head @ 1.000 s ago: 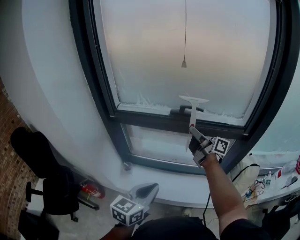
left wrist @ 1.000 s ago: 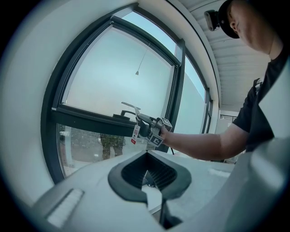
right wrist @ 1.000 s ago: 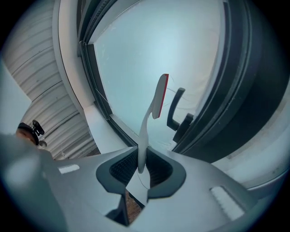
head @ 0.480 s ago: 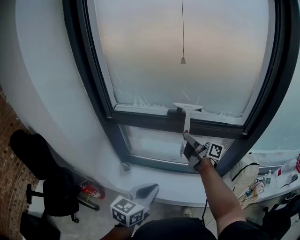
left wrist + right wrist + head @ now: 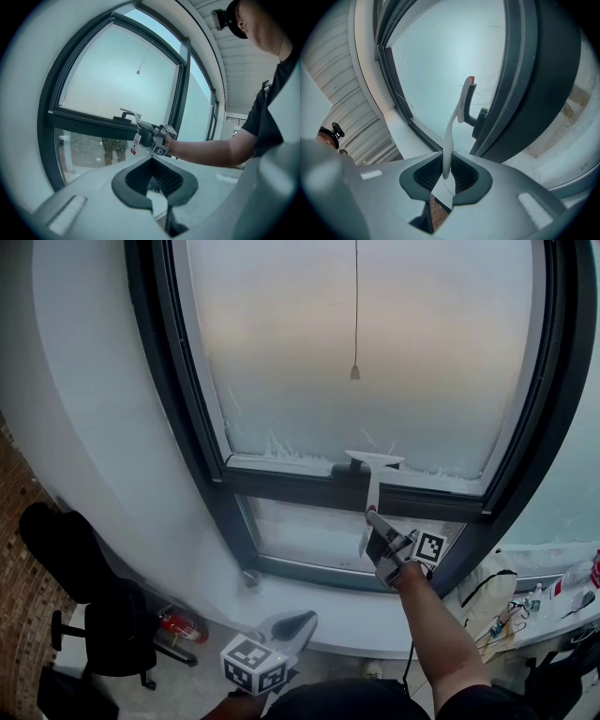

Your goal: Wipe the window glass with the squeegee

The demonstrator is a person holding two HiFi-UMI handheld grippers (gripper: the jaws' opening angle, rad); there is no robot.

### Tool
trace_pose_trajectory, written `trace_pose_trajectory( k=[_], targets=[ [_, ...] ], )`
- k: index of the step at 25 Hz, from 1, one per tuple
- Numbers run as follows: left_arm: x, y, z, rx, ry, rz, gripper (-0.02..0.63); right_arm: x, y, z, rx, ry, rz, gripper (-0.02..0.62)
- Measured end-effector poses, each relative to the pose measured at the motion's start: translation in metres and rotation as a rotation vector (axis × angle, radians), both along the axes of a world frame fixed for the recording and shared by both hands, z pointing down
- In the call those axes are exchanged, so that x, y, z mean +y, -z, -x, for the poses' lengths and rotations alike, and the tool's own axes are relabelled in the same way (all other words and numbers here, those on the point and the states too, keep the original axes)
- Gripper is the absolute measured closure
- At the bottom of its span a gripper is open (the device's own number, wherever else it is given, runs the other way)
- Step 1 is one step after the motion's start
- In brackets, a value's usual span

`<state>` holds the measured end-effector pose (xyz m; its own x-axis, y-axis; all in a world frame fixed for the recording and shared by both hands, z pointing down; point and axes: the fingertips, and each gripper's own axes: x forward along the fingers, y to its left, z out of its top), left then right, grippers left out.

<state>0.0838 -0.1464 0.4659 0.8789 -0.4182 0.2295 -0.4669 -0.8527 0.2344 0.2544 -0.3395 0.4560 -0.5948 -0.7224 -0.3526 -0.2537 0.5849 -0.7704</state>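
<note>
The white squeegee (image 5: 373, 465) stands with its blade at the bottom edge of the frosted upper window glass (image 5: 375, 343), right beside the dark window handle (image 5: 341, 469). My right gripper (image 5: 379, 536) is shut on the squeegee's handle, arm stretched towards the window. In the right gripper view the squeegee (image 5: 456, 117) rises from between the jaws of the right gripper (image 5: 445, 175) towards the glass (image 5: 440, 61). My left gripper (image 5: 287, 624) hangs low, well short of the window, shut on nothing. From the left gripper (image 5: 157, 194) I see the squeegee (image 5: 128, 112) and the right gripper (image 5: 150, 136).
A blind cord (image 5: 355, 369) hangs in front of the upper pane. A dark frame bar (image 5: 281, 486) separates it from a lower pane (image 5: 309, 532). On the floor at left are a black chair (image 5: 103, 624) and a red object (image 5: 184, 632). Clutter lies at right (image 5: 525, 601).
The right gripper has drawn the squeegee down the glass, so its blade now sits at the pane's lower edge beside the handle. The left gripper has stayed put.
</note>
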Motion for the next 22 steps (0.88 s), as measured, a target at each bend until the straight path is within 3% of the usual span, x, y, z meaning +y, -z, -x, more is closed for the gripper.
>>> trace_pose_trajectory(
  k=[8,22],
  targets=[
    [-0.003,0.002,-0.014,-0.002,-0.031,-0.009,0.606,0.029,0.044,-0.016,0.042,-0.001,-0.092,0.514],
    [-0.012,0.007,-0.064,0.010,-0.087,-0.029,0.606,0.058,0.235,-0.109,0.208,-0.089,-0.395,0.514]
  ],
)
